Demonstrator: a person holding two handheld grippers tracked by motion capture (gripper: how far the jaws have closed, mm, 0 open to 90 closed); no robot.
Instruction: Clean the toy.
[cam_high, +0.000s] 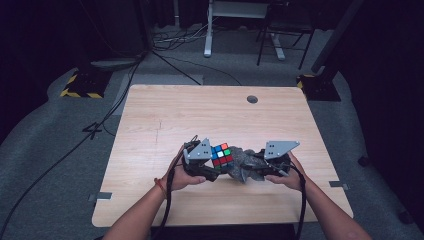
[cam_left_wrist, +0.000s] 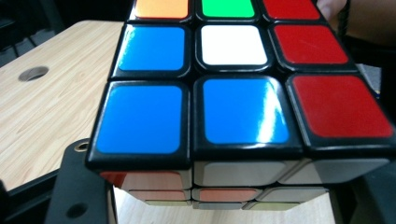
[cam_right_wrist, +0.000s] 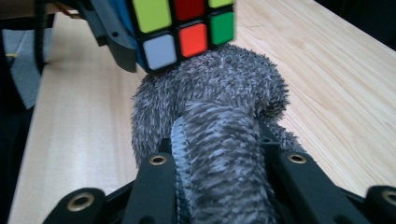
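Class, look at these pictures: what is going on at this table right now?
A person at a wooden table works with a gripper in each hand. The left gripper holds a scrambled puzzle cube between its jaws. The right gripper is clamped on a grey fuzzy cloth, whose bunched end meets the cube's lower side. It looks like the cube is being wiped.

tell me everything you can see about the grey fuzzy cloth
The grey fuzzy cloth looks like thick, soft microfibre with a short bristly pile. It is bunched and folded, one thick fold clamped between the right gripper's black jaws. Its crumpled far end presses against the underside of the multicoloured puzzle cube held in the left gripper, above the near part of the light wooden table.
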